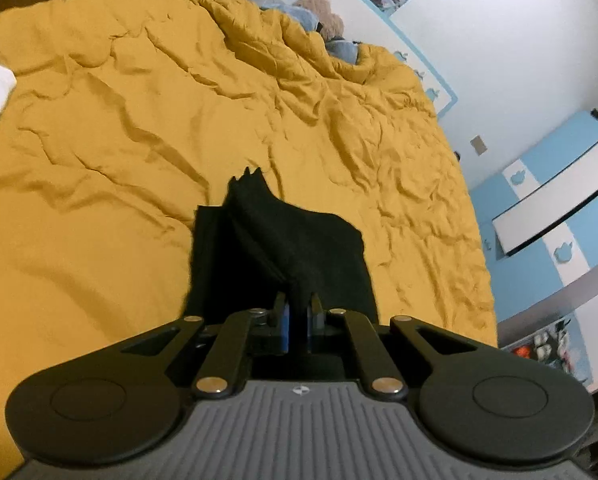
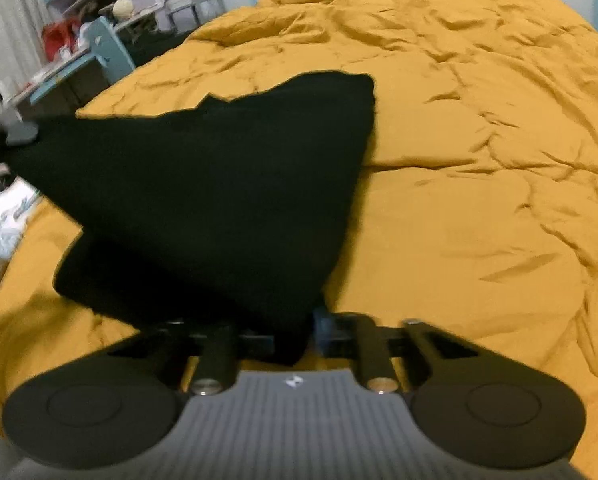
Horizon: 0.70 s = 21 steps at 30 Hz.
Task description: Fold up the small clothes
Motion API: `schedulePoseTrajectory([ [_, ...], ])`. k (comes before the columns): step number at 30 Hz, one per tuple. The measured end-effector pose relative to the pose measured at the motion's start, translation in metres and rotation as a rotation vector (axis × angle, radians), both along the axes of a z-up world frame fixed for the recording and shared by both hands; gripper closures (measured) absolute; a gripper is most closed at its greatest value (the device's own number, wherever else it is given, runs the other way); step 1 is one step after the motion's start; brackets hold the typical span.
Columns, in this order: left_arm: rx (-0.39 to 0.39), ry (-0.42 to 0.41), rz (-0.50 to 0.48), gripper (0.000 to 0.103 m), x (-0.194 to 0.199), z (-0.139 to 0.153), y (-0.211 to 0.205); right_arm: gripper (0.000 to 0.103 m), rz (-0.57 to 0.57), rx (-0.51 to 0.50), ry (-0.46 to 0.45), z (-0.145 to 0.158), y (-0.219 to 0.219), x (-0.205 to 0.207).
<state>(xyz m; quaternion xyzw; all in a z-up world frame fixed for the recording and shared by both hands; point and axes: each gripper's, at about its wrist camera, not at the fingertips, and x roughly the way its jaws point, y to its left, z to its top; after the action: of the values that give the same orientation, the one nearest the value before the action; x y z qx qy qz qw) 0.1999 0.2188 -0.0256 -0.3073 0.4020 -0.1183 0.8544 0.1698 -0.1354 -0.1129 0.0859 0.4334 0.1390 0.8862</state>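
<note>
You hold the black cloth (image 2: 219,184) pinched tight in both your left gripper (image 1: 299,312) and right gripper (image 2: 299,332), stretched above the yellow duvet (image 1: 139,120)

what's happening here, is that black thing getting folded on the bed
Yes. A person is working a black garment with two handheld tools over a bed covered in a mustard-yellow duvet. The left tool is shut on one part of the cloth and the right tool is shut on another, so the fabric hangs stretched between them, lifted off the duvet. It is not yet laid down as a finished fold.
</note>
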Motion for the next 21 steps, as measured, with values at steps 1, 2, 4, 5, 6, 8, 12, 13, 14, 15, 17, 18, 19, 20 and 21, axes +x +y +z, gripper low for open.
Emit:
schedulePoseTrajectory([
  [1,0.016,0.018,0.004,0.096,-0.001,-0.003,0.002,0.101,0.013,0.004,-0.006,0.006,-0.004,-0.004],
  [2,0.030,0.035,0.007,0.096,-0.002,-0.007,0.003,0.103,0.029,0.006,-0.006,0.009,-0.006,-0.008],
  [4,0.070,0.094,0.012,0.096,-0.003,-0.025,0.005,0.103,0.041,0.013,0.015,0.006,-0.011,-0.011],
  [5,0.076,0.127,0.012,0.096,-0.003,-0.035,0.007,0.103,0.042,0.017,0.027,0.001,-0.012,-0.011],
  [6,0.084,0.160,0.013,0.096,-0.004,-0.046,0.007,0.103,0.038,0.019,0.044,-0.005,-0.013,-0.011],
  [8,0.125,0.204,0.027,0.096,-0.007,-0.070,0.008,0.103,0.029,0.038,0.087,-0.020,-0.014,-0.010],
  [12,0.175,0.213,0.041,0.095,-0.015,-0.095,0.007,0.103,0.037,0.036,0.106,-0.032,-0.011,-0.013],
  [13,0.184,0.213,0.044,0.095,-0.016,-0.098,0.006,0.103,0.039,0.035,0.109,-0.033,-0.011,-0.013],
  [14,0.202,0.215,0.044,0.095,-0.016,-0.099,0.003,0.103,0.041,0.035,0.112,-0.034,-0.011,-0.013],
  [15,0.225,0.223,0.044,0.094,-0.016,-0.101,0.000,0.103,0.042,0.034,0.114,-0.035,-0.011,-0.013],
  [17,0.261,0.232,0.040,0.094,-0.017,-0.100,-0.006,0.103,0.044,0.032,0.118,-0.036,-0.010,-0.015],
  [18,0.280,0.236,0.037,0.093,-0.019,-0.098,-0.008,0.103,0.045,0.031,0.119,-0.036,-0.010,-0.016],
  [19,0.296,0.245,0.036,0.090,-0.019,-0.097,-0.010,0.103,0.045,0.034,0.121,-0.037,-0.011,-0.016],
  [20,0.300,0.252,0.039,0.089,-0.020,-0.098,-0.010,0.103,0.044,0.037,0.123,-0.037,-0.012,-0.017],
  [21,0.299,0.261,0.044,0.085,-0.020,-0.099,-0.008,0.103,0.043,0.042,0.126,-0.037,-0.013,-0.017],
])
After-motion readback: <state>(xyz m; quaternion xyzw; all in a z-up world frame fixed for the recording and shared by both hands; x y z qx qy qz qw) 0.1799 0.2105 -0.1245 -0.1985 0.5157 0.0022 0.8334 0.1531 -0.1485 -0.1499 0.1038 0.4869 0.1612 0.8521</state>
